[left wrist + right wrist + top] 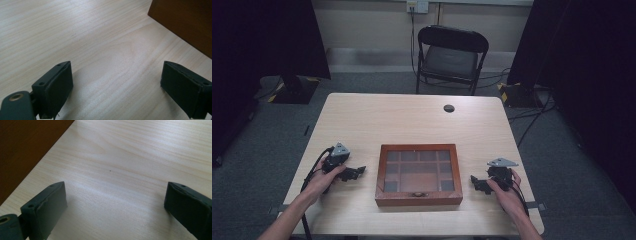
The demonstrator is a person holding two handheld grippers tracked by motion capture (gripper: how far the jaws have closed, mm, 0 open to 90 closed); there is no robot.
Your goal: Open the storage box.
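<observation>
A brown wooden box [419, 174] with a glass-paned lid and a small front latch lies shut near the table's front middle. My left gripper [358, 172] rests on the table to the box's left, jaws pointing toward it, open and empty. In the left gripper view its jaws stand wide apart [116, 92] over bare wood, with the box's side [185, 22] at the upper right. My right gripper [474, 181] sits to the box's right, open and empty. In the right gripper view its jaws are spread [115, 212], and the box wall [25, 147] fills the upper left.
The light wooden table [412, 120] has a round cable grommet [449, 108] near its far edge. A black folding chair [451, 57] stands behind the table. Dark curtains hang on both sides, and cables lie on the grey carpet at the right.
</observation>
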